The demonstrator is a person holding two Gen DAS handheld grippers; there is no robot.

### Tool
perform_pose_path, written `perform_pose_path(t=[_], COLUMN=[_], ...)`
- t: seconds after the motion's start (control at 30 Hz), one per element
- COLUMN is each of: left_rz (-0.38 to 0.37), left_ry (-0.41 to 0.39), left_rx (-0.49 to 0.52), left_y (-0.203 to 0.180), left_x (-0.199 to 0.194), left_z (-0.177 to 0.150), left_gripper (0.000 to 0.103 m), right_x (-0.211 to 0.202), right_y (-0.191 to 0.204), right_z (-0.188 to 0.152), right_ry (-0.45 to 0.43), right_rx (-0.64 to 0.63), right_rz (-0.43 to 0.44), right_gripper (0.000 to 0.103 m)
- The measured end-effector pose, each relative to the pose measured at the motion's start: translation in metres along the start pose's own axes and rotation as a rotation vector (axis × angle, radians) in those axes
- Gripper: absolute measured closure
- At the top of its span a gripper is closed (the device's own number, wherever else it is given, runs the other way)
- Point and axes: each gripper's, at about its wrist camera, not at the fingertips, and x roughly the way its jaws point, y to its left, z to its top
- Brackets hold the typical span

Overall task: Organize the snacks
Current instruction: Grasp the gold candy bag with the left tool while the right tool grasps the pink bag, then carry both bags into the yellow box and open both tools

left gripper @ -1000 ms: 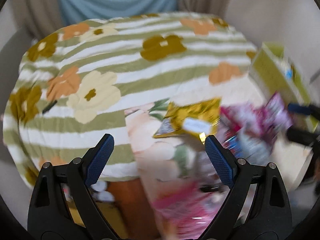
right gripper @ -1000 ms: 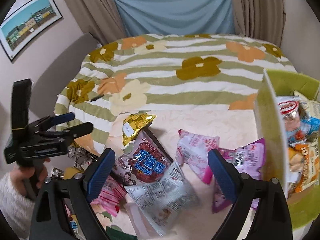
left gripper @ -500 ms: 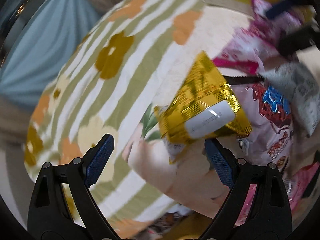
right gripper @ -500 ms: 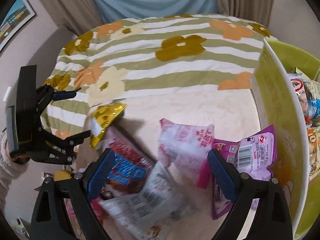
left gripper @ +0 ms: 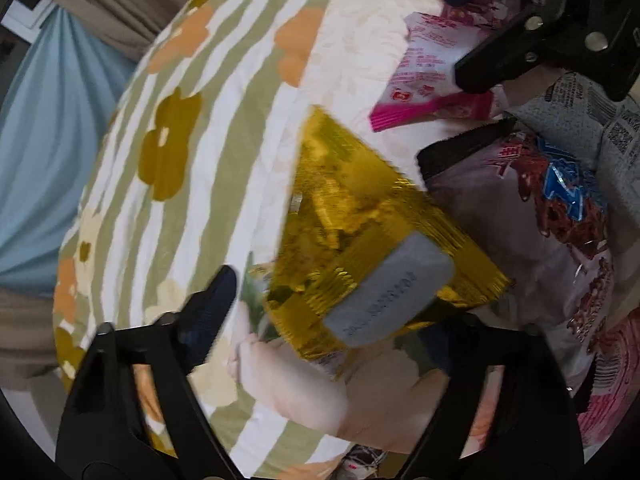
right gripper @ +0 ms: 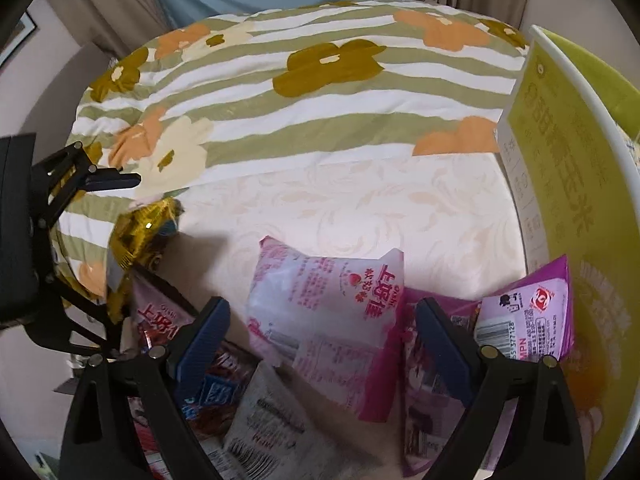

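Barcode digits "377128" mark purple packet (right gripper: 524,316).

Soft indoor light, motion blur, fisheye-warped edges.

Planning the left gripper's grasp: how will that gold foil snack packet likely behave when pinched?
The gold foil packet looks crinkled and puffy, so probably light and crushable. Its shiny film may slip between the left gripper pads. Being thin and floppy, it likely sags.

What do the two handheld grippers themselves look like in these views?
Both match: the left gripper and right gripper have matte black plastic clamp-style arms with silver rivets at the pivots, and fingers tipped with ribbed dark blue pads. No cables, markings or sleeves are visible.
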Motion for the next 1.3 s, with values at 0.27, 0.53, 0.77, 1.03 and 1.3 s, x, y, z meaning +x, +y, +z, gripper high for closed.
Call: perform_pose_path(t=[0.27, 0.53, 0.77, 1.03, 1.3], left_rz=[0.006, -0.006, -0.011, 0.001, 0.035], left_ry=[0.002, 0.012, 0.002, -0.014, -0.039], left_rx=[0.022, -0.099, -0.188, -0.243, -0.246], left_y=[-0.016, -0.011, -0.008, -0.009, -0.016], left_x=[-0.004, -0.015, -0.021, -0.035, -0.062], left_z=[0.003, -0.01, -0.016, -0.017, -0.016], left_gripper=[0.042, 0.043, 0.044, 0.045, 0.048], right_x=[0.008, 0.025, 0.036, 0.032, 0.0], right_y=[0.008, 0.009, 0.013, 0.021, 0.026], right_z=[0.004, 0.006, 0.004, -0.003, -0.005], right_ry=[0.007, 0.034, 0.039, 0.015, -0.042], right_rx=[-0.118, -0.169, -0.232, -0.3, -0.269], right_rz=[-0.015, -0.028, -0.069, -0.082, -0.038], right_gripper=[0.011, 0.011, 0.018, 0.051, 0.055])
